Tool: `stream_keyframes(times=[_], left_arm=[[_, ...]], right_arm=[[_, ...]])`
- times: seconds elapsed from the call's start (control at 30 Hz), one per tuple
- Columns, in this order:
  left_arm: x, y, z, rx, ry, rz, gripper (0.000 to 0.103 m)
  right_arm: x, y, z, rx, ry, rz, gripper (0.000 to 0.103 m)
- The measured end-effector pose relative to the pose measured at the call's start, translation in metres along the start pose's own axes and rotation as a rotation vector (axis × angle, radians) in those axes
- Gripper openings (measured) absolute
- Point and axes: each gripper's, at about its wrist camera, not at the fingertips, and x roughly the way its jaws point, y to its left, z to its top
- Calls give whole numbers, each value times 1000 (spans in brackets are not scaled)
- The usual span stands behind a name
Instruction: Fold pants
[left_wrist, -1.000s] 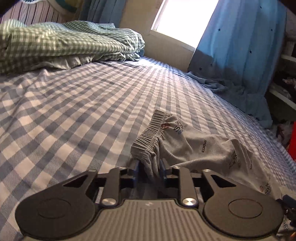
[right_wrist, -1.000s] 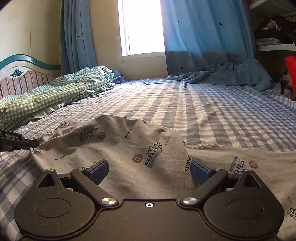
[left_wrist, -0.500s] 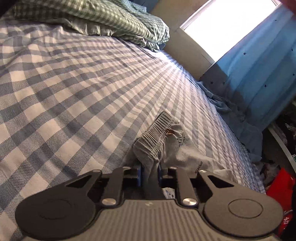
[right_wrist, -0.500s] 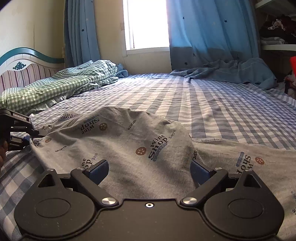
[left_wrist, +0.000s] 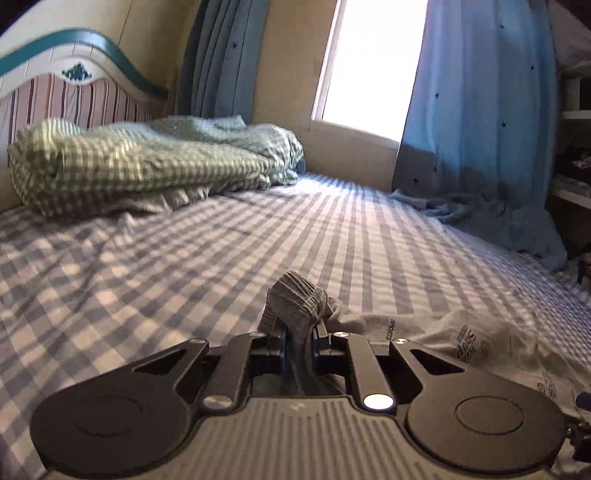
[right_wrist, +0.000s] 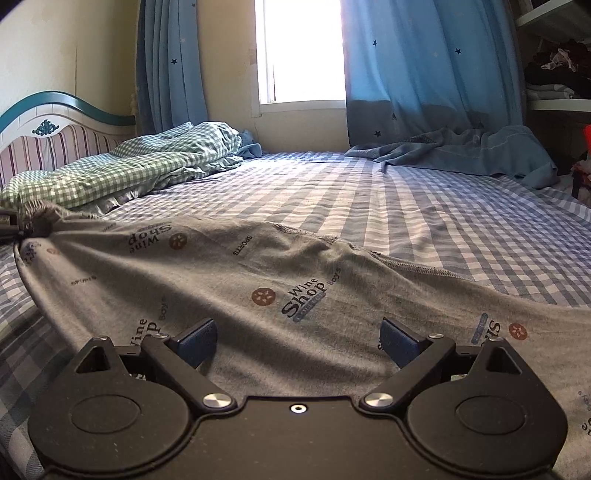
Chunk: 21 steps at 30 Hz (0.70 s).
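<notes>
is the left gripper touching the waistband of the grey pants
Touching. In the left wrist view the left gripper has its jaws closed on the bunched waistband of the pants.

a: from your left gripper (left_wrist: 298, 341), the checked bed sheet (left_wrist: 155, 280) lies bare from nine round to twelve o'clock, so you can pass there.

b: what blocks further out?

a: the green checked blanket (left_wrist: 147, 162) is heaped at eleven o'clock against the headboard (left_wrist: 66, 85). at two o'clock the blue curtain (left_wrist: 480, 155) hangs down and pools on the bed.

b: and on your right side?

a: the grey pants (right_wrist: 258, 288) spread across everything near your right gripper (right_wrist: 298, 341). beyond them, twelve to two o'clock is bare sheet up to the curtain's heap.
</notes>
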Motion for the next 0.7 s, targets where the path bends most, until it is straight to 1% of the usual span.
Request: stream_keyframes(times=[0.07, 0.1, 0.17, 0.2, 0.23, 0.3, 0.37, 0.43, 0.5, 0.57, 0.63, 0.7], left_arm=[[9, 9, -5, -8, 49, -15, 21], [8, 16, -7, -26, 53, -29, 27], [1, 24, -6, -42, 44, -53, 47], [-3, 28, -5, -45, 35, -52, 65], [-6, 32, -3, -47, 22, -44, 71], [-7, 38, 8, -51, 8, -36, 72], [0, 42, 24, -55, 20, -45, 72], [15, 44, 43, -45, 48, -87, 74], [36, 41, 56, -13, 76, -132, 75], [61, 33, 63, 49, 139, -142, 74], [80, 23, 60, 138, 178, -149, 74], [97, 12, 50, 235, 203, -118, 74]], right_arm=[[3, 1, 0, -7, 18, 2, 95], [4, 1, 0, -8, 25, 6, 95], [5, 1, 0, -7, 31, 20, 97], [5, 0, -1, -4, 34, 26, 97], [6, -1, -1, 1, 39, 29, 97], [8, -1, 1, 5, 48, 35, 97], [8, -1, 0, 3, 49, 38, 97], [8, 0, 0, -3, 47, 39, 97], [8, 2, -1, -12, 44, 36, 97], [9, 3, 0, -18, 44, 32, 97], [9, 5, 0, -20, 46, 30, 97], [9, 3, -1, -17, 50, 33, 97]])
